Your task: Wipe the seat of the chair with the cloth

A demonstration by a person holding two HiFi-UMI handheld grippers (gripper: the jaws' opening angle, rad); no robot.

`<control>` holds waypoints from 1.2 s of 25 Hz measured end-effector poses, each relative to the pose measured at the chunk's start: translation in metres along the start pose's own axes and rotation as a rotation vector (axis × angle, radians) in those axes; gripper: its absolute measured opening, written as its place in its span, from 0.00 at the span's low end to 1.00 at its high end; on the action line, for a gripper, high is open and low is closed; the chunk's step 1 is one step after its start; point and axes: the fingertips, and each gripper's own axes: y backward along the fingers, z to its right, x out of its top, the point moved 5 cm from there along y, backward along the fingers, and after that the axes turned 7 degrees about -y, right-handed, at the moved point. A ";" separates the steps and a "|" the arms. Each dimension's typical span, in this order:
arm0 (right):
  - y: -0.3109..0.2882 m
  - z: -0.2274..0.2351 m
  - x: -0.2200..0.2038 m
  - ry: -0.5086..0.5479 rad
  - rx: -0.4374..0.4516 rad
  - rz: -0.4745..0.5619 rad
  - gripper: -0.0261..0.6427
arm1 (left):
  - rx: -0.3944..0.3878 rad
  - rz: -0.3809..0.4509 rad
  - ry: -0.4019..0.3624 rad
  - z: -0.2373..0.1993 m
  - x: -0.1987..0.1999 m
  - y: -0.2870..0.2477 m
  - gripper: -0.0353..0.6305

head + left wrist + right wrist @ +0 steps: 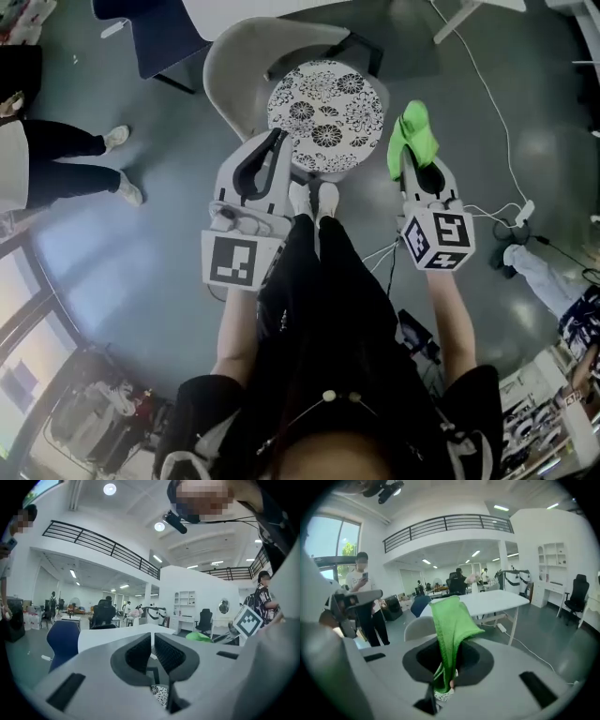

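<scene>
The chair [246,58] stands in front of me, grey-backed, its round seat [325,101] covered in a black-and-white flower pattern. My right gripper [411,141] is shut on the green cloth [413,137], held beside the seat's right edge. In the right gripper view the cloth [449,620] hangs folded between the jaws and sticks up past them. My left gripper [278,141] hovers at the seat's near left edge, jaws shut with nothing between them. The left gripper view shows its black pads [140,652] nearly touching, a bit of the patterned seat [160,694] below them.
A white table [281,11] and a blue chair [155,33] stand behind the grey chair. A white cable [497,112] runs over the floor at right to a power strip [521,212]. A person's legs [66,159] stand at left. My own feet [314,199] are at the seat's front.
</scene>
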 end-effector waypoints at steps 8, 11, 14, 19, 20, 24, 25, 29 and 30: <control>0.098 -0.058 0.076 0.138 0.063 0.212 0.11 | 0.010 0.045 -0.045 0.018 0.063 0.036 0.09; 0.121 -0.077 0.099 0.152 0.081 0.315 0.11 | 0.029 0.084 -0.066 0.018 0.086 0.043 0.09; 0.138 -0.092 0.116 0.195 0.059 0.402 0.11 | 0.030 0.123 -0.114 0.019 0.108 0.048 0.09; 0.163 -0.107 0.131 0.252 0.063 0.478 0.11 | 0.015 0.180 -0.212 0.029 0.139 0.064 0.09; 0.165 -0.107 0.132 0.249 0.062 0.482 0.11 | 0.012 0.183 -0.221 0.030 0.141 0.065 0.09; 0.156 -0.100 0.130 0.227 0.041 0.471 0.11 | 0.012 0.181 -0.213 0.024 0.135 0.062 0.09; 0.150 -0.097 0.128 0.230 0.035 0.461 0.11 | 0.012 0.180 -0.210 0.021 0.132 0.058 0.09; 0.128 -0.088 0.125 0.240 0.017 0.441 0.11 | 0.006 0.183 -0.204 0.008 0.120 0.040 0.09; 0.124 -0.087 0.128 0.239 0.013 0.441 0.11 | 0.006 0.184 -0.203 0.004 0.120 0.037 0.09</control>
